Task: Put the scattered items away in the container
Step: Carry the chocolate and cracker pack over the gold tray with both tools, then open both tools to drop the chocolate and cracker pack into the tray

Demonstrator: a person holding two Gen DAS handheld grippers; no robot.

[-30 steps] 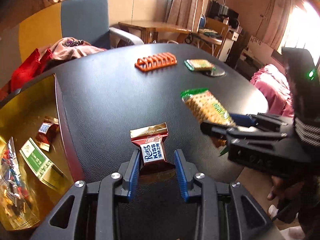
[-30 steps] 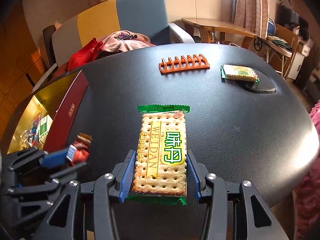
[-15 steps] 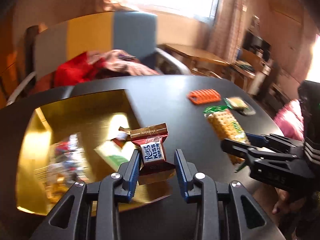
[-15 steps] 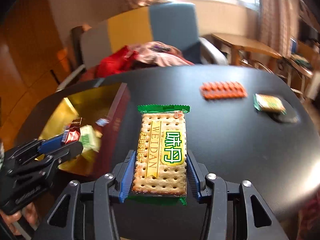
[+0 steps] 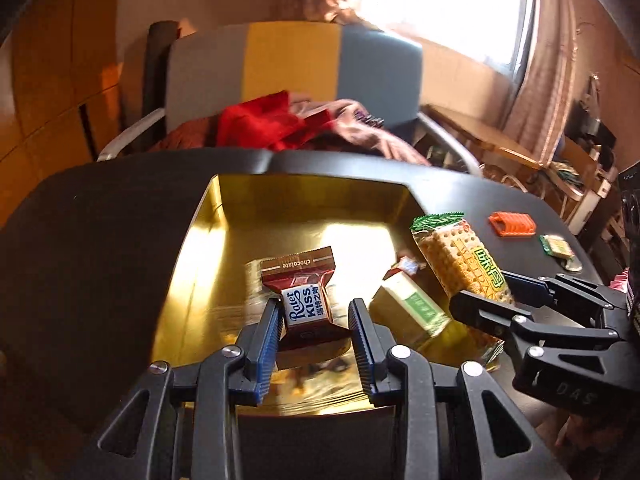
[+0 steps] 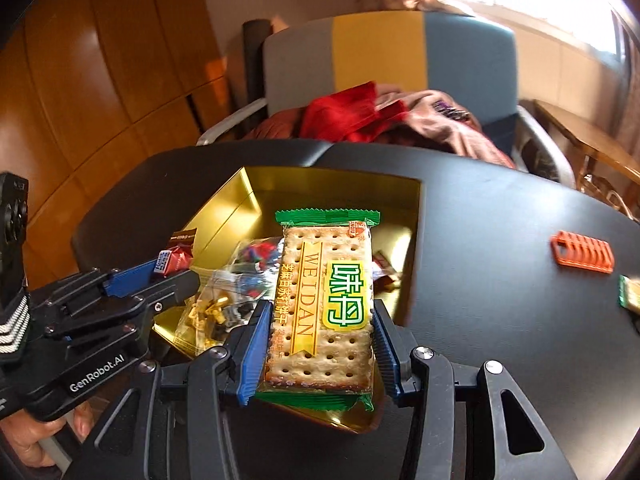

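Black table point(image 5: 100, 248), gold box point(image 5: 304, 204) on top. Left claw point(image 5: 314, 322) pinching chocolate point(image 5: 302, 306), right claw point(image 6: 318, 332) clamping cracker pack point(image 6: 324, 304), both above box. Box contents blurred, partly hidden.

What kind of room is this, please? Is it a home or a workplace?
Probably a lived-in room at home. An armchair piled with clothes stands behind the black table, curtains hang by a sunny window, and a cluttered wooden desk stands to the right.
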